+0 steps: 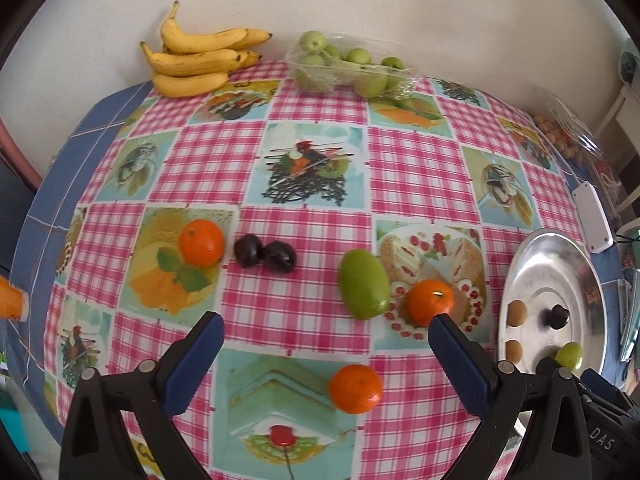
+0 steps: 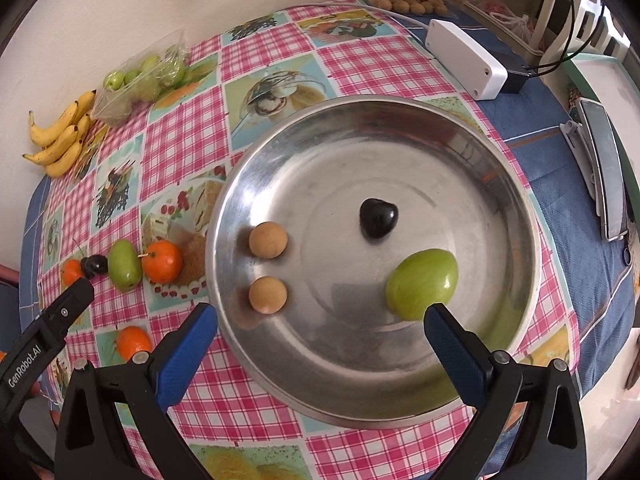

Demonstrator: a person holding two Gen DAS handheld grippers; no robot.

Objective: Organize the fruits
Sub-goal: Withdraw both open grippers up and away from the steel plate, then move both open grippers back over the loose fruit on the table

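Note:
A round steel plate holds two tan round fruits, a dark plum and a green fruit. My right gripper is open and empty over the plate's near side. My left gripper is open and empty above the tablecloth. In front of it lie three oranges, two dark plums and a green fruit. The plate also shows in the left wrist view.
Bananas and a clear bag of green fruits lie at the table's far edge by the wall. A white box, a tray of tan fruits and a phone lie right of the plate.

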